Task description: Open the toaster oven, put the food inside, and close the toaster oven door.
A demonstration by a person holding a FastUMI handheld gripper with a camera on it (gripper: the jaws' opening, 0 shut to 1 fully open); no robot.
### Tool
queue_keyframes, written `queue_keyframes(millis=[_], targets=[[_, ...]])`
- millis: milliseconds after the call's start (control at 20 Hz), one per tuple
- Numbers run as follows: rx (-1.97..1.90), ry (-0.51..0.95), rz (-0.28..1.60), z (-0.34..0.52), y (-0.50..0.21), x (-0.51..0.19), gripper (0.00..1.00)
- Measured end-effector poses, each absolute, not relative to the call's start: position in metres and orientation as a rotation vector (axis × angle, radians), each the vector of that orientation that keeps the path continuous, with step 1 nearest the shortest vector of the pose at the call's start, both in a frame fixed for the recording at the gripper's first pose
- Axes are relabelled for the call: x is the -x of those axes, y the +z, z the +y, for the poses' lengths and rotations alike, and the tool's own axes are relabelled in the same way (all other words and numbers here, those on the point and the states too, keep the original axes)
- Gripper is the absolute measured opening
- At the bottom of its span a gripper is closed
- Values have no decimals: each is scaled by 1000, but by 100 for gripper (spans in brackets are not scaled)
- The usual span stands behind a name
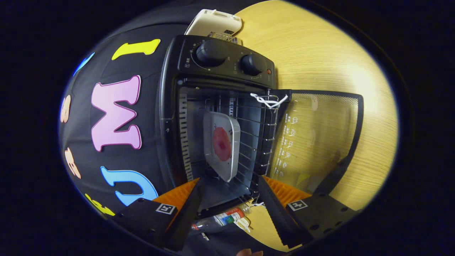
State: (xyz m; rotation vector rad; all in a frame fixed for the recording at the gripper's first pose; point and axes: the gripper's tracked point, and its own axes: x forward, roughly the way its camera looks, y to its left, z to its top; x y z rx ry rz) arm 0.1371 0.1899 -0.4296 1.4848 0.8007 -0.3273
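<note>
While its two fingers stand wide apart with nothing between them, the gripper (231,199) points into the mouth of the toaster oven (213,117), whose view is rolled a quarter turn so that the control panel sits at the far end of the picture from the fingers. One finger (185,209) lies toward the booth wall (117,89) and the other (280,209) toward the open door; neither touches the oven or the food. Just beyond the fingertips, inside the cavity, a pale square plate (221,144) rests on the wire rack (254,142), and on it lies a round reddish piece of food (221,144). The rack is slid partly outward, its chrome front edge reaching the door opening. A loop of white cord (268,100) is tied at the corner where the rack meets the door. The glass door (316,135) is swung fully open and lies flat over the light wooden table (320,49), its dark frame and perforated rim well apart from the oven body. Two black knobs (231,58) sit on the panel, with a small red lamp beside them. Beyond the oven a white appliance (215,22) stands on the table. Near the base of the fingers lies a clear plastic bottle (222,219) on its side.
</note>
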Motion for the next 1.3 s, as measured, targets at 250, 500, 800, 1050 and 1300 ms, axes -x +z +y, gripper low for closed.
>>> queue_keyframes(millis=[250,500,800,1050,1300], targets=[[-1240,-84,852,202,-390,-97,98],[-672,86,940,191,-408,-22,98],[-120,197,1017,182,-455,44,99],[74,256,1090,188,-488,75,100],[110,230,1188,193,-525,81,100]])
